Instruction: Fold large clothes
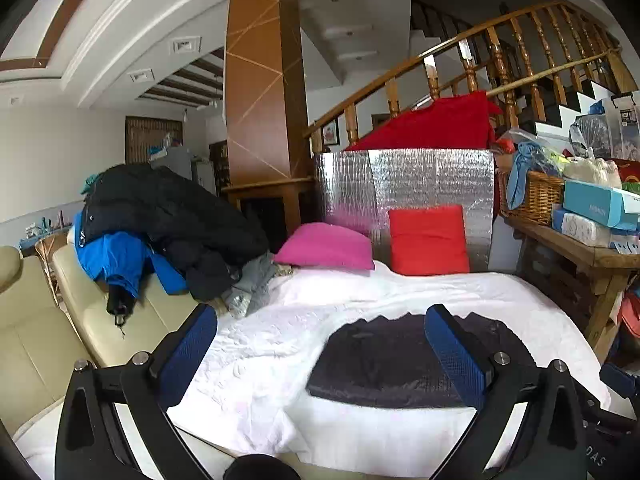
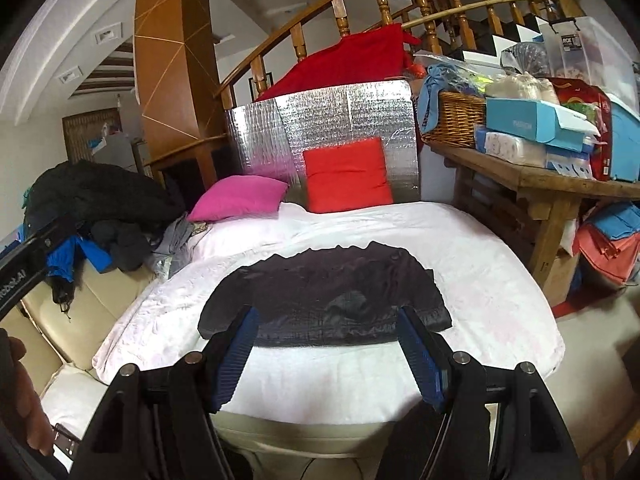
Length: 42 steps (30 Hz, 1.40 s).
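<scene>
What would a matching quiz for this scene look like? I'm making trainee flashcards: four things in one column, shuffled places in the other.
Things:
1. dark garment
2. pink cushion
3. wicker basket
4. pile of coats

Places:
A. on the wooden table
B. on the cream sofa
C. folded flat on the white cover
D. at the foot of the silver foil panel

Pairs: 1-C, 2-D, 3-A, 4-B
</scene>
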Each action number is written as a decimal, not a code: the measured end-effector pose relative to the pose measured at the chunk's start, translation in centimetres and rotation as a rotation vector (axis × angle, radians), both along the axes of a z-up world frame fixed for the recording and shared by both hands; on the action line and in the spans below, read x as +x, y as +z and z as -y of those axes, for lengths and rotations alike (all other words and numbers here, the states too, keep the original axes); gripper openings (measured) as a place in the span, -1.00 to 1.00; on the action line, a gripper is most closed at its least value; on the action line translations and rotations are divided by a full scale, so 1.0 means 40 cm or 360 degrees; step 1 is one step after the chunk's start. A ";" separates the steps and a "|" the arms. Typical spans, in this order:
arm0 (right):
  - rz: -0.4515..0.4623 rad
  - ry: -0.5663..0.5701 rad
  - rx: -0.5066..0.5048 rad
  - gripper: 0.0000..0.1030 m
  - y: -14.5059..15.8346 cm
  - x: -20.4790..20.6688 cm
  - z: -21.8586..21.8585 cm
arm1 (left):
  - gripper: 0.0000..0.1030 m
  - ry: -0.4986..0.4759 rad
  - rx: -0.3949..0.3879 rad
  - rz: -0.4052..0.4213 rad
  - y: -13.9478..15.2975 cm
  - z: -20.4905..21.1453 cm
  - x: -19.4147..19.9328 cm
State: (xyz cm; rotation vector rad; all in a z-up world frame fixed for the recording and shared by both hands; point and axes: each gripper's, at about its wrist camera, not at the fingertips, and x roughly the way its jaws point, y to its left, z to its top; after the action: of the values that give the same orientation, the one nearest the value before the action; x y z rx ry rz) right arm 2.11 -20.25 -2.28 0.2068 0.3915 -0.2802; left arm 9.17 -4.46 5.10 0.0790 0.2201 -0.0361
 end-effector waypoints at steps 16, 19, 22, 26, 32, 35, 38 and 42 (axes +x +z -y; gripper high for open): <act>0.0017 -0.0038 0.0039 0.45 0.004 0.009 0.005 | 1.00 -0.0014 0.0013 -0.0022 -0.008 0.007 0.006; 0.0018 -0.0045 0.0044 0.45 0.004 0.010 0.012 | 1.00 -0.0018 0.0011 -0.0026 -0.007 0.007 0.009; 0.0024 -0.0048 0.0051 0.45 0.005 0.009 0.016 | 1.00 -0.0020 0.0011 -0.0026 -0.007 0.007 0.010; 0.0025 -0.0052 0.0056 0.45 0.005 0.011 0.021 | 1.00 -0.0022 0.0015 -0.0034 -0.009 0.008 0.011; 0.0021 -0.0049 0.0054 0.45 0.004 0.016 0.018 | 1.00 -0.0017 0.0016 -0.0041 -0.010 0.006 0.013; 0.0019 -0.0049 0.0058 0.45 0.003 0.018 0.020 | 1.00 -0.0013 0.0012 -0.0046 -0.011 0.004 0.015; 0.0015 -0.0047 0.0064 0.45 0.002 0.021 0.024 | 1.00 -0.0010 0.0011 -0.0051 -0.013 0.003 0.018; 0.0012 -0.0045 0.0066 0.45 -0.002 0.024 0.025 | 1.00 -0.0008 0.0008 -0.0056 -0.016 0.001 0.020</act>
State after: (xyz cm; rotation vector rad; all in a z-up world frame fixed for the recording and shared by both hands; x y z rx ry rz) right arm 3.09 -21.26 -2.37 0.2540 0.3871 -0.2993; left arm 9.98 -4.48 4.45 0.0842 0.2551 -0.0416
